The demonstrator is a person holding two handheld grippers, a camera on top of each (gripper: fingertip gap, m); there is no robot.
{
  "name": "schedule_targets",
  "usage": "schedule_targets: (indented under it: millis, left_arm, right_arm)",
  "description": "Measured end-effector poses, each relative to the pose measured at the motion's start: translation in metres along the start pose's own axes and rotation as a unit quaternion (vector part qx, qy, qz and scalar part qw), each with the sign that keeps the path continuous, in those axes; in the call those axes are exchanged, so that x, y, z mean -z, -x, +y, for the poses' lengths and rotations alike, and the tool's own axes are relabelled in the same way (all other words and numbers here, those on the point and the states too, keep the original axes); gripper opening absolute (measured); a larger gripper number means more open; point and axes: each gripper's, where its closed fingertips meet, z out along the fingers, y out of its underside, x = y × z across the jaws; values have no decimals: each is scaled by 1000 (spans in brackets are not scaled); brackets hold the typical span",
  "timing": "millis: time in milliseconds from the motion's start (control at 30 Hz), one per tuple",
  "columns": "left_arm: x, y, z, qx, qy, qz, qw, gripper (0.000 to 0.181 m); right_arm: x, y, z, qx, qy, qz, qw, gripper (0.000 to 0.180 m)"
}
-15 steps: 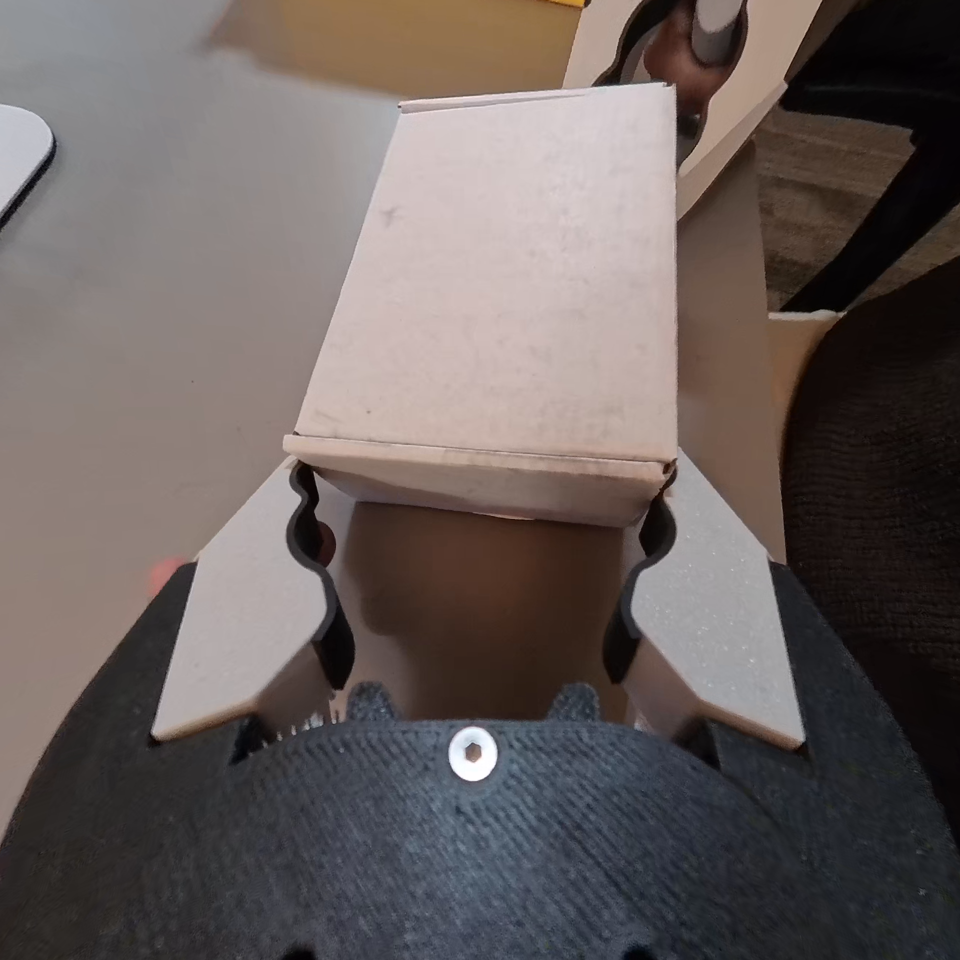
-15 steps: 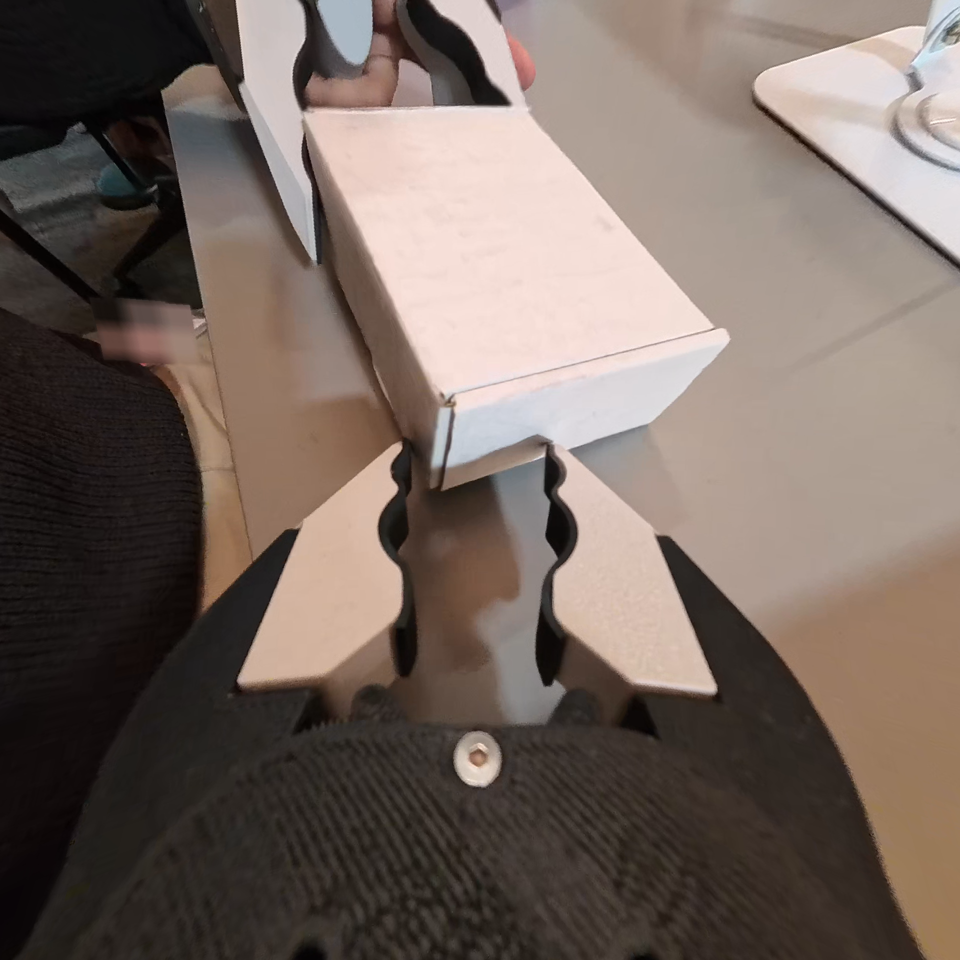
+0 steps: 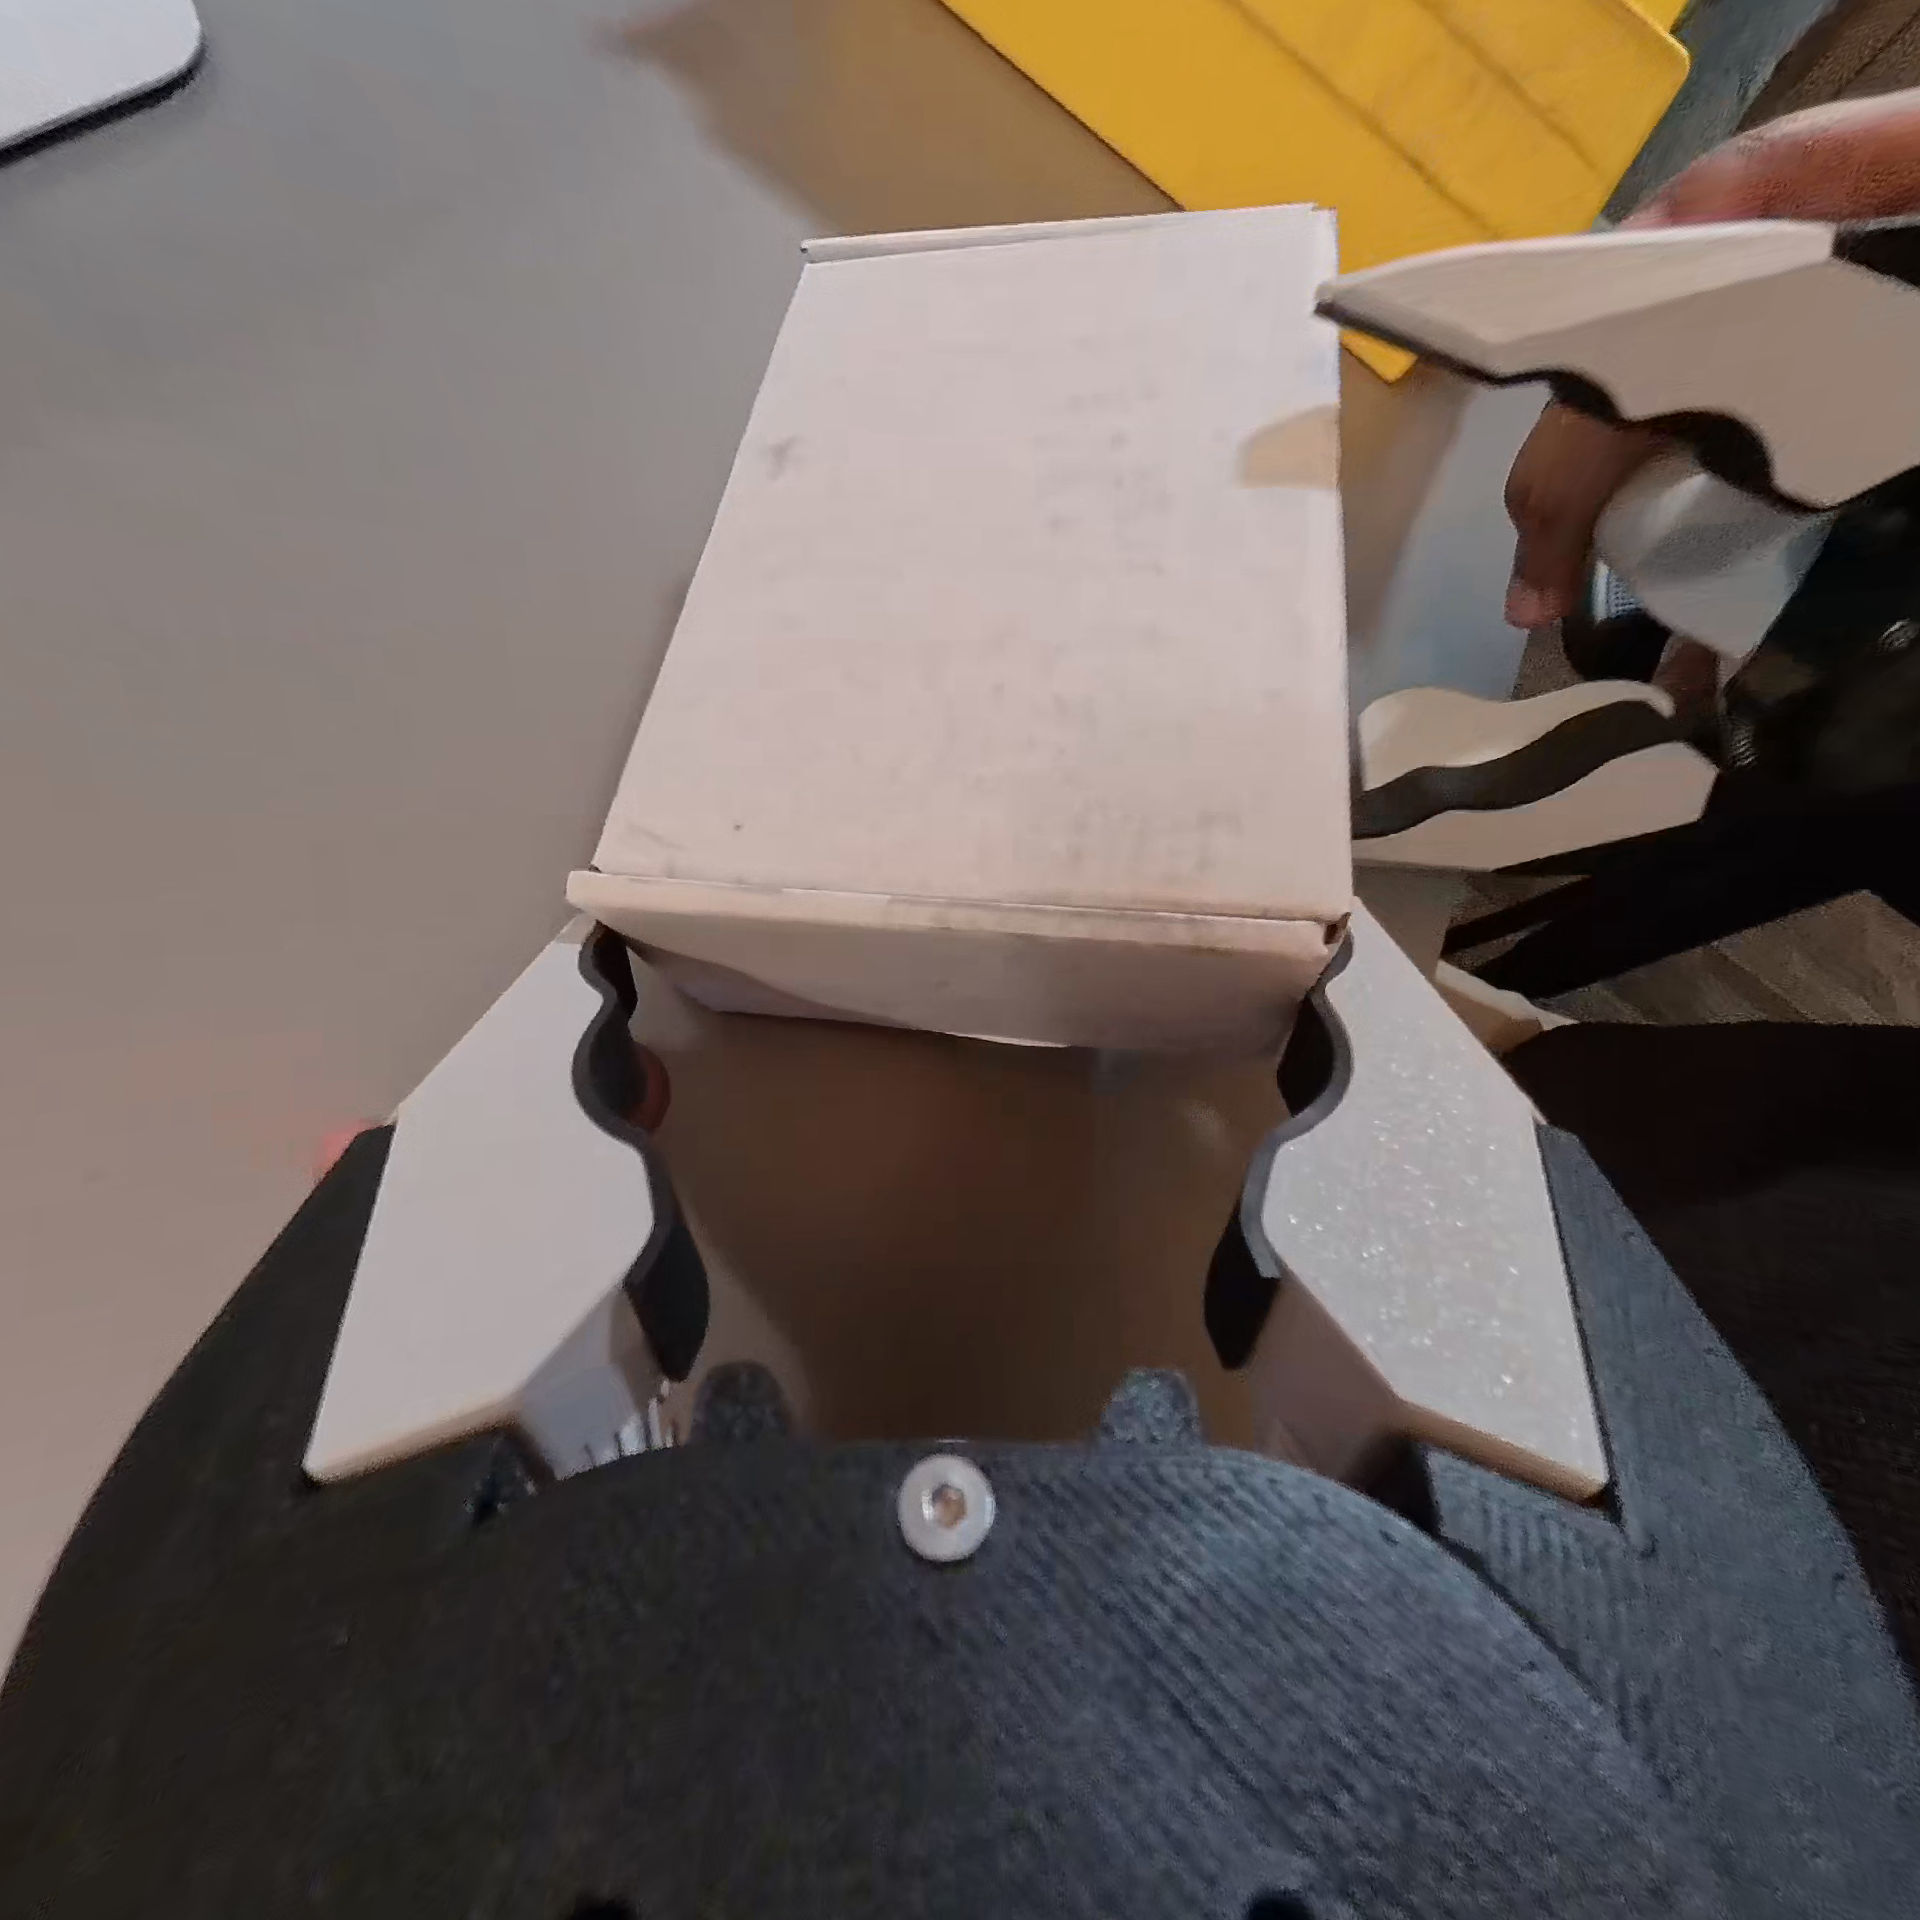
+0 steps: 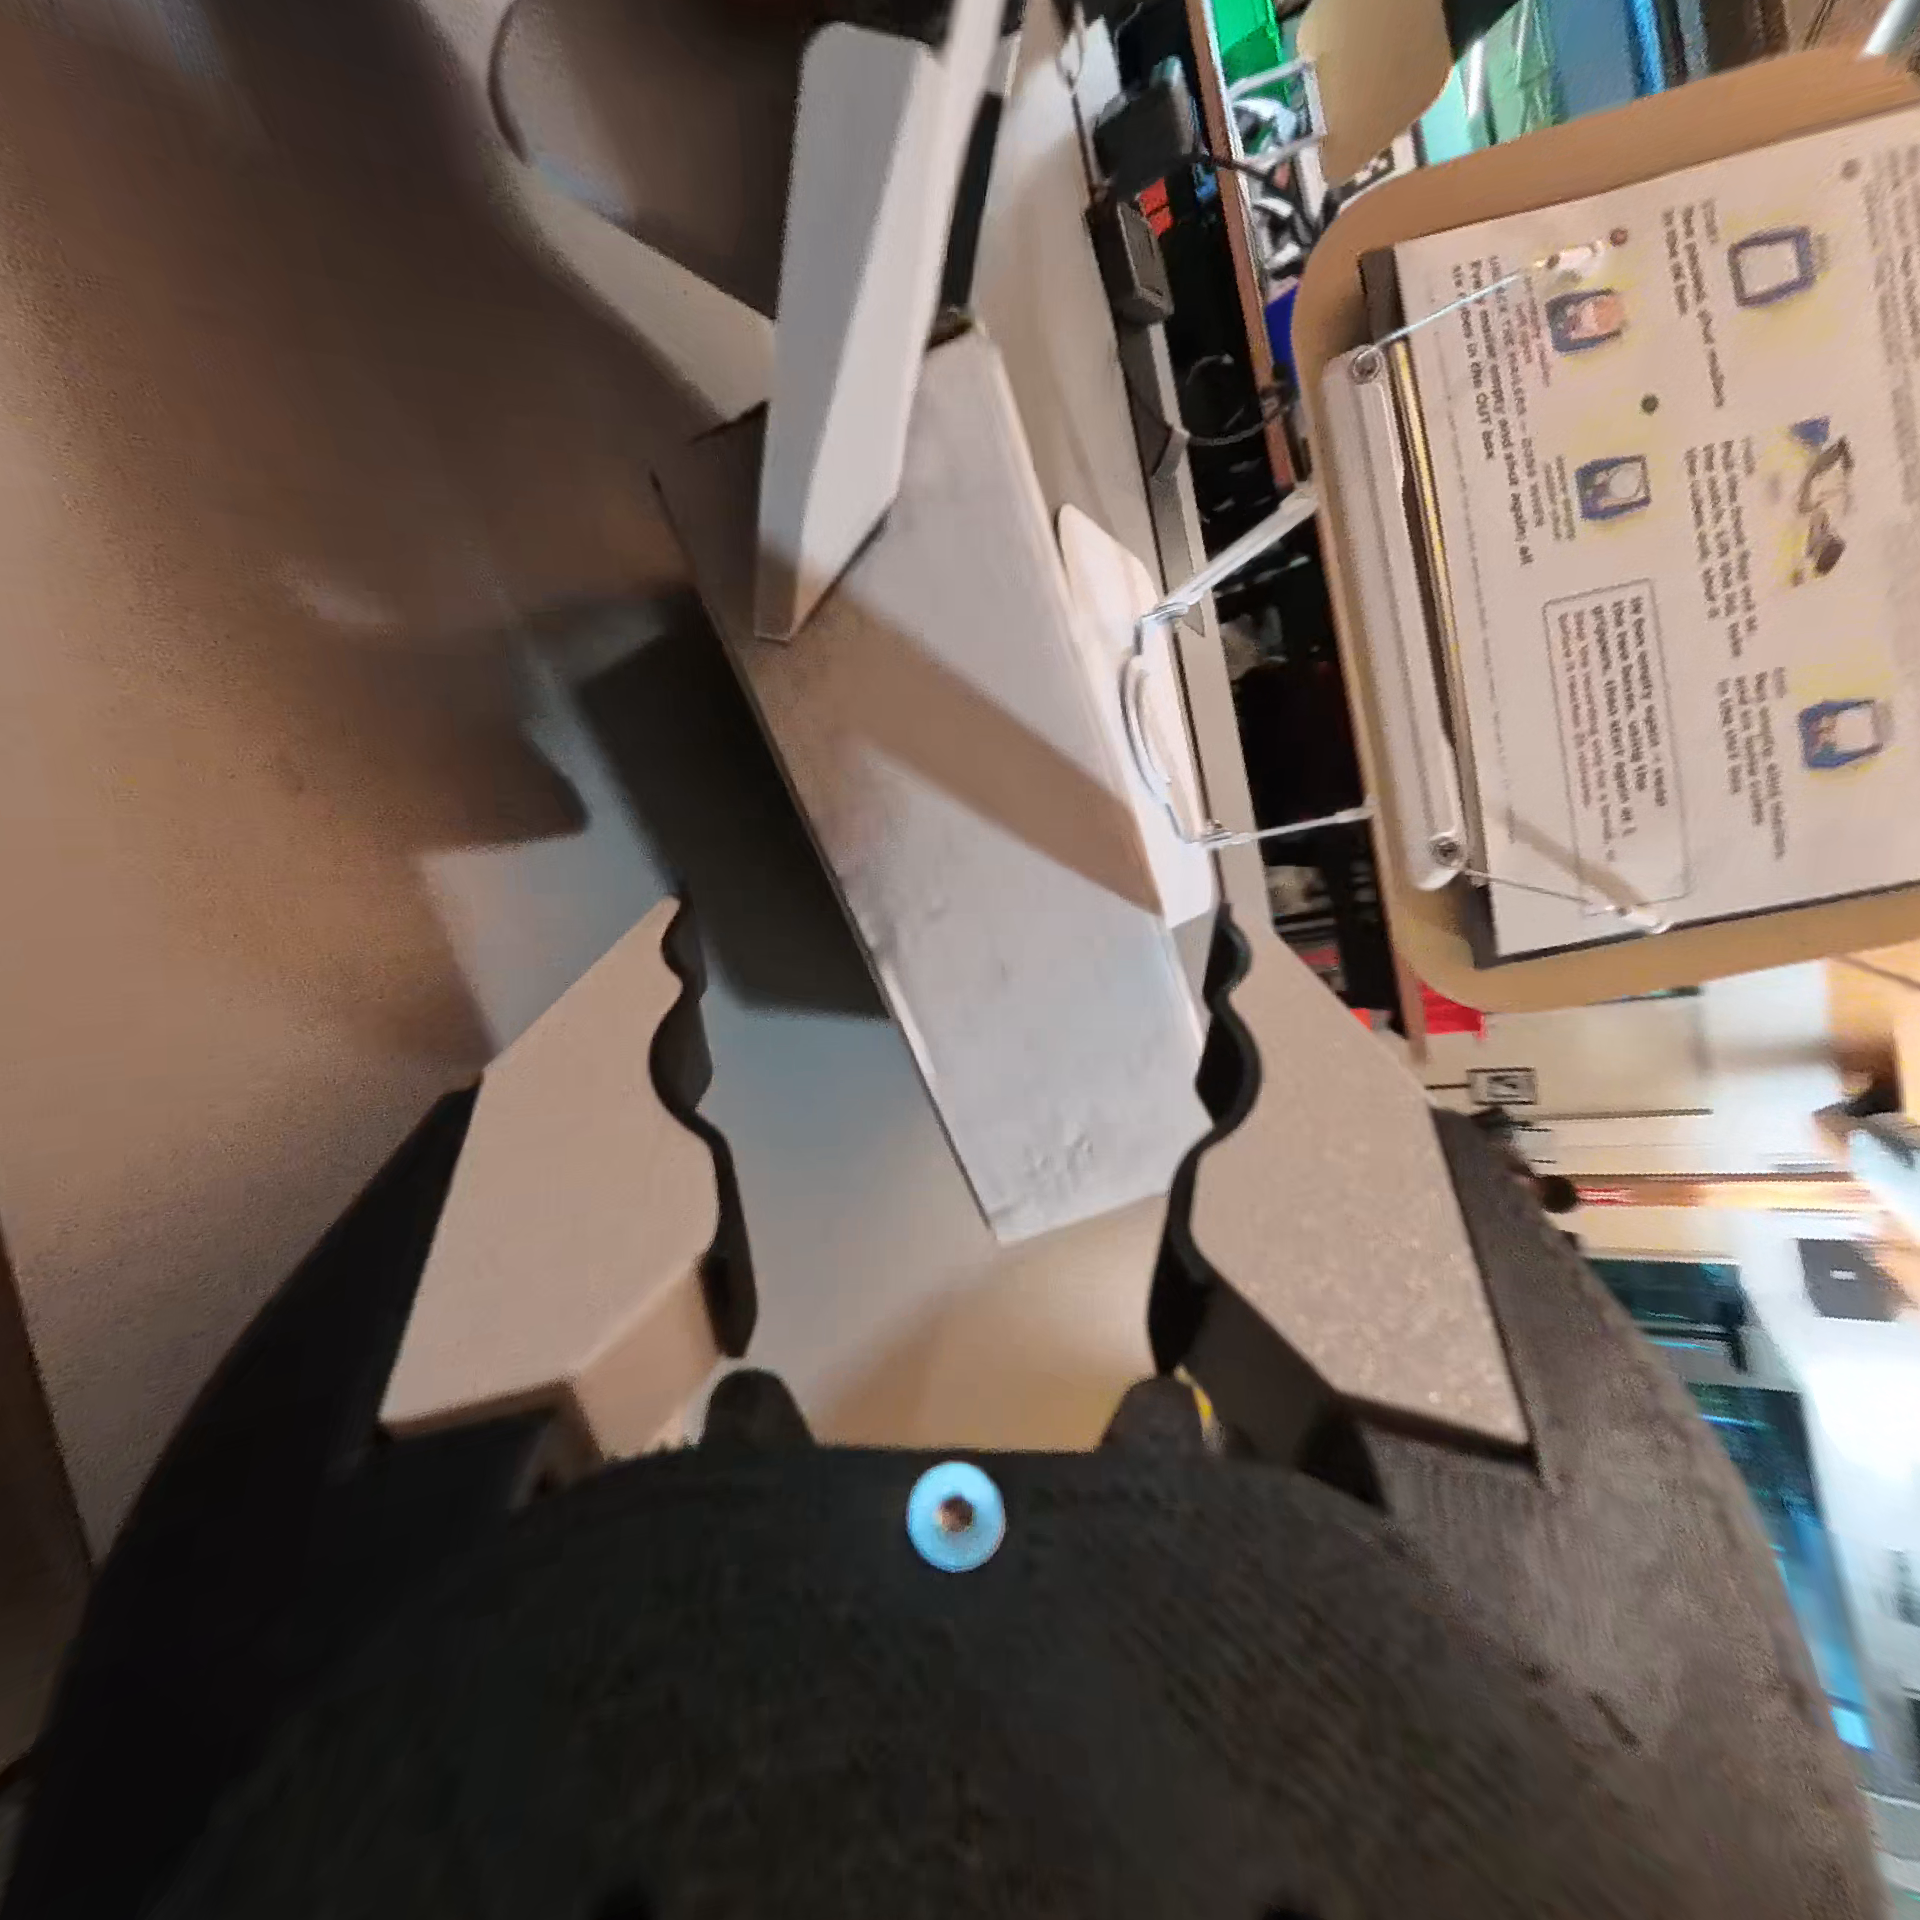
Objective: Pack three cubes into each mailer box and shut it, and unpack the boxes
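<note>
A shut white mailer box (image 3: 987, 571) points away from me in the left wrist view. My left gripper (image 3: 966, 977) is shut on its near end, one fingertip at each corner. The near end is raised a little off the grey table (image 3: 312, 571). My right gripper (image 3: 1361, 525) is rolled onto its side just right of the box, open, a hand behind it. In the right wrist view the scene is turned sideways. My right gripper (image 4: 951, 925) is open with a face of the box (image 4: 1039, 1039) beyond its fingers. A left gripper finger (image 4: 852, 312) shows at the top. No cubes show.
A yellow object (image 3: 1299, 104) lies beyond the table. A white pad (image 3: 83, 62) is at the far left. A clipboard with a printed sheet (image 4: 1610, 520) stands on a wire stand. The table's edge runs just right of the box, with dark clothing (image 3: 1714, 1195) beyond it.
My right gripper has left the box's far end, moved to its right side, rolled onto its side and opened wider. My left gripper keeps its hold on the box.
</note>
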Motion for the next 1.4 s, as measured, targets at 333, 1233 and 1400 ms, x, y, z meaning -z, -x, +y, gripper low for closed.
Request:
schedule_targets:
  millis: [333,1233,1400]
  left_arm:
    - [2,-33,-9,-79,-8,-18,997,127]
    - [21,0,2,-76,-24,-138,987,103]
    - [17,2,7,-74,-14,-136,988,101]
  right_arm:
    - [6,-1,2,134,40,42,989,63]
    - [80,-164,294,156,308,69,936,63]
    - [58,-147,316,132,303,25,943,63]
